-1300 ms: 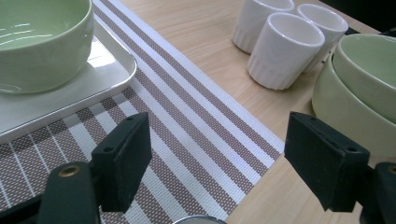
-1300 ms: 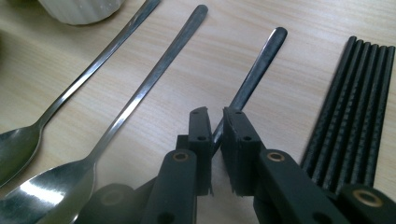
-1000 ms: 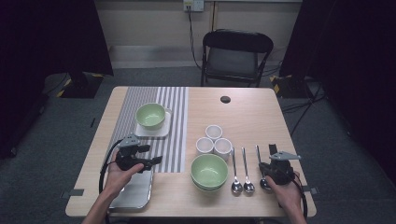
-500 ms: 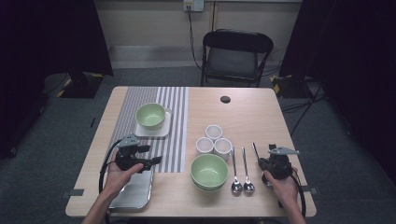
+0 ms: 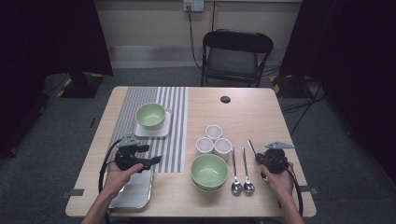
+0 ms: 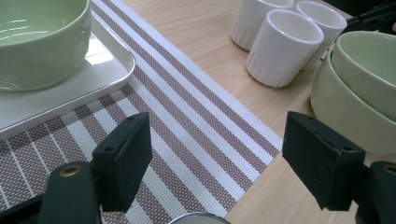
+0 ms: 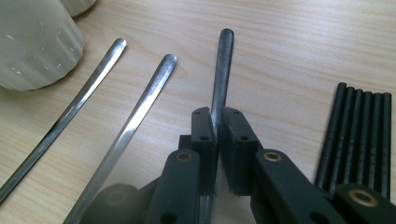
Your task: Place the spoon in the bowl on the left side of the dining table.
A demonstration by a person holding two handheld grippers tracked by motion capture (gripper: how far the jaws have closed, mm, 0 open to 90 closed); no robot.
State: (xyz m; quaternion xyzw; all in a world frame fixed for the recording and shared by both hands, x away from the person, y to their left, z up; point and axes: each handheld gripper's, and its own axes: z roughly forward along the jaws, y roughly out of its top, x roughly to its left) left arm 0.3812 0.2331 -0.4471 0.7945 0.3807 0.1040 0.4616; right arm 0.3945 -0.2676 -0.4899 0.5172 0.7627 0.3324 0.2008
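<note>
At the near right of the surface (image 5: 289,116), my right hand-held gripper (image 7: 217,123) is clenched on a third spoon's handle (image 7: 221,70), right of the two laid spoons (image 5: 242,172); next, set it down parallel. The right gripper view shows black chopsticks (image 7: 359,135); the left hand-held gripper (image 6: 215,154) idles, jaws wide apart over the striped mat (image 6: 187,116).

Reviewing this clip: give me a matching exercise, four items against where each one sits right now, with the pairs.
Items:
1. third spoon
2. two spoons
3. green cup
4. stacked green bowls

Places:
A. on the small white tray, on the striped mat
B. clamped in the right hand-held gripper
C. flat on the wood, right of the bowls
D. near the front table edge, below the three white cups

Pairs: 1-B, 2-C, 3-A, 4-D
</note>
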